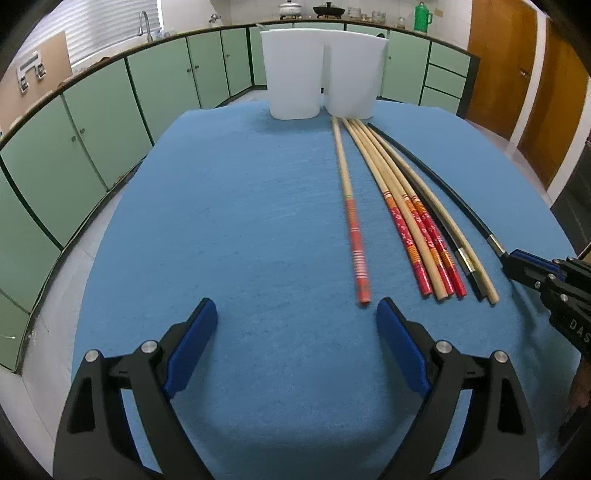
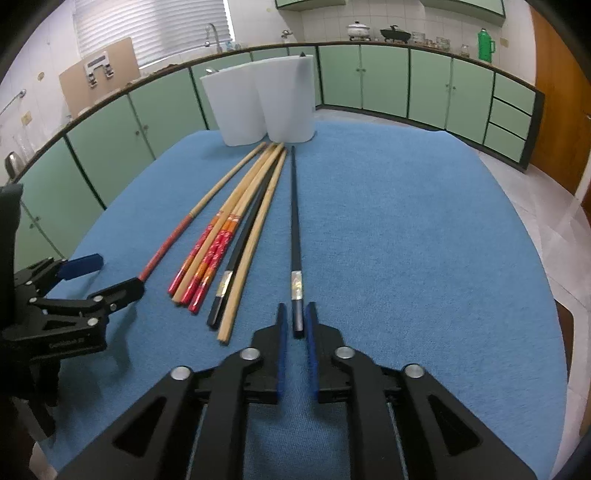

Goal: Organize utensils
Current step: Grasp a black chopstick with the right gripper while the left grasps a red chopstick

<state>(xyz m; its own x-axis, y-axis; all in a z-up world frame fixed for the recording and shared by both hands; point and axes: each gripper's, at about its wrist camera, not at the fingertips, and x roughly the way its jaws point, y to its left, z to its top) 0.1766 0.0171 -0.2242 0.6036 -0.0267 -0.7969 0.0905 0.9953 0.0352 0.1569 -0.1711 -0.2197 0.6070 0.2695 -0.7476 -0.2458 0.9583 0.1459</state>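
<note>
Several chopsticks lie side by side on the blue cloth [image 1: 221, 221], tips toward a white two-compartment holder [image 1: 321, 74] [image 2: 266, 103] at the far edge. A lone red-handled chopstick [image 1: 351, 221] [image 2: 192, 218] ends just ahead of my left gripper [image 1: 295, 310] [image 2: 110, 275], which is wide open and holds nothing. A bunch of red-patterned, plain wooden and black sticks [image 1: 417, 229] [image 2: 225, 240] lies right of it. A separate black chopstick [image 2: 294, 221] [image 1: 443, 192] has its thick end between the pads of my right gripper [image 2: 296, 314] [image 1: 508, 258]. The pads stand narrowly apart, with a small gap beside the stick.
Green cabinets [image 2: 384, 81] run around the table, with a sink tap [image 2: 212, 33], pots and a green flask [image 2: 485, 44] on the counter. A wooden door [image 1: 498, 74] is at the right. Bare blue cloth [image 2: 406, 240] spreads right of the black chopstick.
</note>
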